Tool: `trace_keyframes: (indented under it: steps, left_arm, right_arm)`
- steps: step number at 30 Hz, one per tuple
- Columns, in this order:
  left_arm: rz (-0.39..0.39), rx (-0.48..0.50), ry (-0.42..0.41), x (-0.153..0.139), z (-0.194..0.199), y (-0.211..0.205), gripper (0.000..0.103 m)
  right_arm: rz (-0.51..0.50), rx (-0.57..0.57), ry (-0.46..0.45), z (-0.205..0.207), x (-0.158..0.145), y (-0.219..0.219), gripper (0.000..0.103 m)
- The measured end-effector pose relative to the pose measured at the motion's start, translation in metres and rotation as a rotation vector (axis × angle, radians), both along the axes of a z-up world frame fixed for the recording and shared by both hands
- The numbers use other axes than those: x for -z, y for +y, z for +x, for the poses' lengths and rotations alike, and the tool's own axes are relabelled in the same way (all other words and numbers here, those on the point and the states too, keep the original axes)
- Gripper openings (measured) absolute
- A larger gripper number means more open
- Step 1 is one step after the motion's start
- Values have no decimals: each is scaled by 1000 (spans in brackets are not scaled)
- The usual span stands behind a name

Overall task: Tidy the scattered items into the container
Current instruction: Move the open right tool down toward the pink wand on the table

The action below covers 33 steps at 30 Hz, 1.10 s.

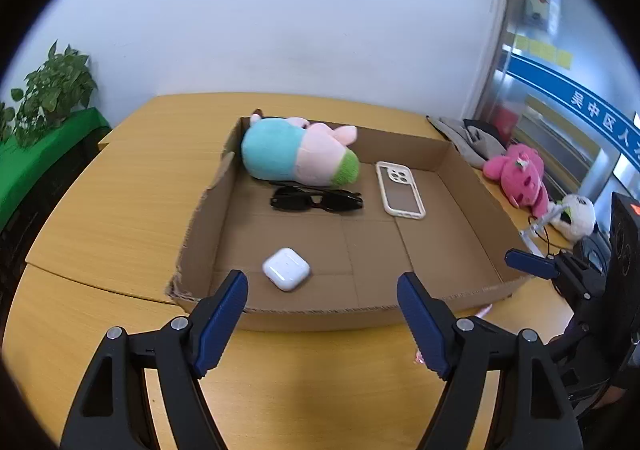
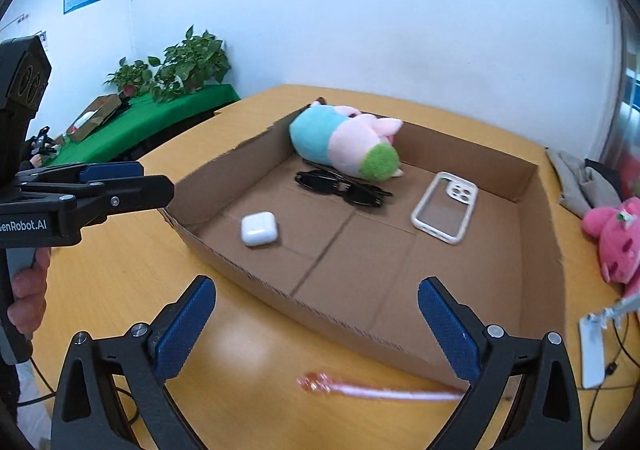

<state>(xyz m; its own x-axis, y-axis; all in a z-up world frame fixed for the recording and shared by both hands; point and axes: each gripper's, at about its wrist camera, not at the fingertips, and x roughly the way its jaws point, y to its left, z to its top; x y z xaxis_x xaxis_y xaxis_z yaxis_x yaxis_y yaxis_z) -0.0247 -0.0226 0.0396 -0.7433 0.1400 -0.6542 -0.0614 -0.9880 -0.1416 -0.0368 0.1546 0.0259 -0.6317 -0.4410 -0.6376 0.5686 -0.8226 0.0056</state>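
A shallow brown cardboard tray [image 1: 460,194] sits mid-frame on the yellow wooden worktop [image 1: 120,186]. Inside it, toward the upper left of the tray, lies a blue, pink and green plush toy [image 1: 296,154], with a pair of black sunglasses [image 1: 316,200] just below it. To the right of those rests a clear phone case with a white rim [image 1: 400,190], and a white earbud case [image 1: 286,268] lies near the tray's lower edge.

The left gripper [image 1: 322,324] hovers in the lower part of its view, jaws spread wide and holding nothing, just short of the tray's near wall. In the right wrist view the right gripper [image 2: 316,330] is likewise released and empty. Between its fingers, at the bottom of the frame, a slim pink pen with a translucent cap [image 2: 376,390] lies on the worktop, outside the tray and just beside its near wall.

A bright pink plush toy [image 2: 616,242] rests at the right edge of that view.
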Motion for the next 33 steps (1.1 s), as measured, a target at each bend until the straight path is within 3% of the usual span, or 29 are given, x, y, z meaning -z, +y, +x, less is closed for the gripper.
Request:
trace_keyframes:
  steps: [6, 11, 17, 23, 28, 33]
  left_arm:
    - [-22, 127, -16, 15, 7, 38, 77]
    - [-31, 232, -40, 31, 16, 60, 77]
    - [-28, 357, -114, 59, 16, 77, 77]
    - [30, 442, -175, 83, 1, 88, 77]
    - [26, 528, -212, 97, -12, 110, 77]
    - [-21, 586, -268, 117, -27, 132, 75]
  right_arm:
    - [20, 73, -60, 16, 23, 34, 103]
    - [-26, 174, -172, 16, 47, 69, 103]
    - [-59, 227, -266, 19, 73, 95, 103]
    - [-73, 230, -308, 23, 85, 100, 103]
    - [-77, 222, -311, 25, 86, 96, 103]
    - [-98, 286, -348, 21, 90, 109, 103]
